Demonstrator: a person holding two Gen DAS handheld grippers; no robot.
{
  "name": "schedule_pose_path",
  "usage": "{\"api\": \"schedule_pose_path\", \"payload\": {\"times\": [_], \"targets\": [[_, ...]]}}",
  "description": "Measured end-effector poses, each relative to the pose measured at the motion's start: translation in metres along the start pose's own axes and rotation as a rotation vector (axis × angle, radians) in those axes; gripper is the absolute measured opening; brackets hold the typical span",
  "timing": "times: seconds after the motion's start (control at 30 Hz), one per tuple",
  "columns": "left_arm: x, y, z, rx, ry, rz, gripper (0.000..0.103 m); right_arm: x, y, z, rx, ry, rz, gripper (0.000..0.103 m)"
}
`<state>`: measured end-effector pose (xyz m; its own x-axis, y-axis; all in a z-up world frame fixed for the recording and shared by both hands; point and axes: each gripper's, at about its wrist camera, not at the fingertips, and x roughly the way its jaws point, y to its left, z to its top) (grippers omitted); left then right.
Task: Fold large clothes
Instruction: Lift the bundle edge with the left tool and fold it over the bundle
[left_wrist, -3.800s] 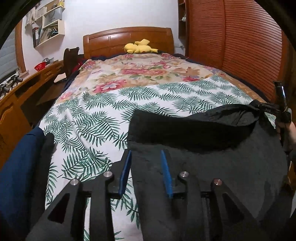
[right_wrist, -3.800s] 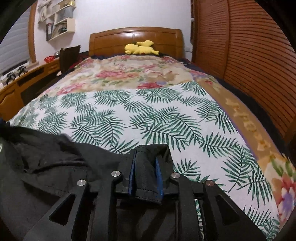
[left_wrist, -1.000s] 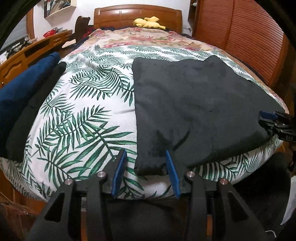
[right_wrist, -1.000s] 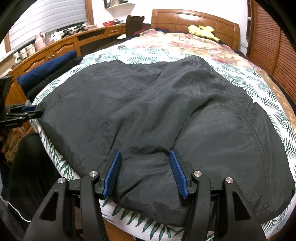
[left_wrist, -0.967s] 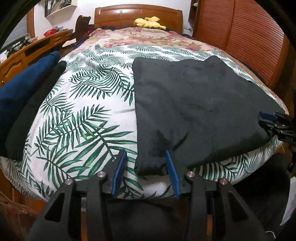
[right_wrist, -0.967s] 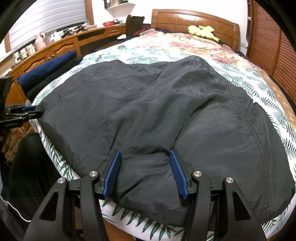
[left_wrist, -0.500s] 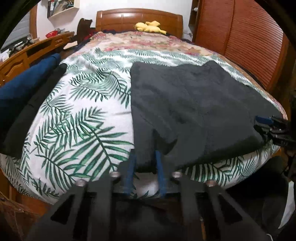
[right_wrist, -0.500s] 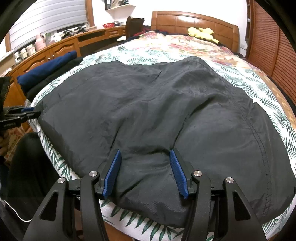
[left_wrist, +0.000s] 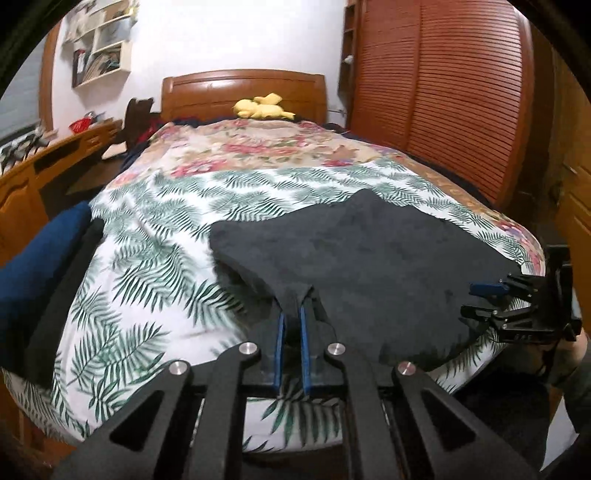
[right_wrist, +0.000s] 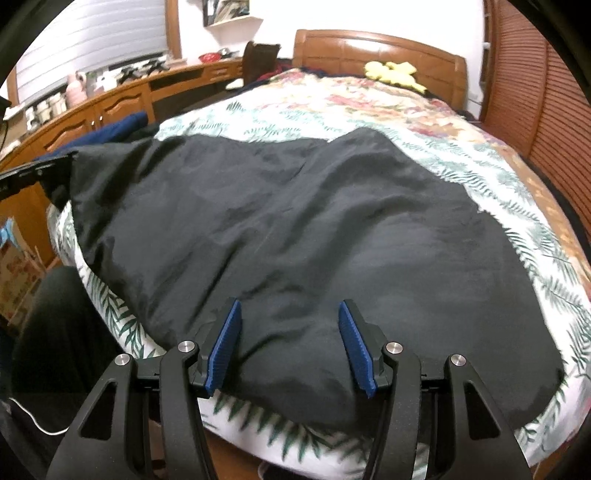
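A large black garment lies spread on the palm-print bedspread at the foot of the bed. My left gripper is shut on the garment's near left corner and holds it lifted off the bed. My right gripper is open, its blue pads on either side of the garment's near edge. It also shows at the right of the left wrist view, jaws apart at the garment's right edge. The left gripper shows at the far left of the right wrist view, holding the raised corner.
Folded dark blue and black clothes lie on the bed's left side. A yellow plush toy sits by the wooden headboard. A wooden desk runs along the left. A slatted wardrobe stands to the right.
My left gripper has shut on the garment's near left corner and lifted it. The right gripper stays open at the near edge and has shifted slightly.
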<state>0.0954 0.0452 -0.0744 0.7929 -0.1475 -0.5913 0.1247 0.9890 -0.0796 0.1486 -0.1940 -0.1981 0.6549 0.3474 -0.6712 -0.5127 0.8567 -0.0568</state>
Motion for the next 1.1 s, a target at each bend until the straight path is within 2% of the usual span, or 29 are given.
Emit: {"api": "schedule_pose_path", "payload": {"times": [0.23,0.3,0.4,0.57,0.8,1.0,1.1], "targets": [[0.008,-0.020,0.013,0.001,-0.022,-0.004,0.003,-0.030,-0.022,-0.008,0.015,-0.029,-0.012,0.056],[0.011,-0.028,0.021,-0.009,-0.020,-0.034,0.003,-0.035,-0.028,-0.012,0.015,-0.032,-0.018,0.056],[0.010,-0.049,0.033,0.037,-0.048,-0.039,0.002,-0.041,-0.038,-0.016,0.029,-0.040,-0.024,0.056],[0.017,-0.092,0.063,0.112,-0.079,-0.095,0.002,-0.053,-0.057,-0.023,0.074,-0.069,-0.036,0.056],[0.034,-0.168,0.103,0.222,-0.110,-0.222,0.001,-0.074,-0.089,-0.034,0.132,-0.100,-0.067,0.056],[0.065,-0.231,0.115,0.303,-0.065,-0.324,0.001,-0.089,-0.110,-0.044,0.170,-0.103,-0.122,0.056],[0.074,-0.243,0.109,0.324,-0.031,-0.350,0.002,-0.094,-0.116,-0.045,0.176,-0.104,-0.137,0.056]]}}
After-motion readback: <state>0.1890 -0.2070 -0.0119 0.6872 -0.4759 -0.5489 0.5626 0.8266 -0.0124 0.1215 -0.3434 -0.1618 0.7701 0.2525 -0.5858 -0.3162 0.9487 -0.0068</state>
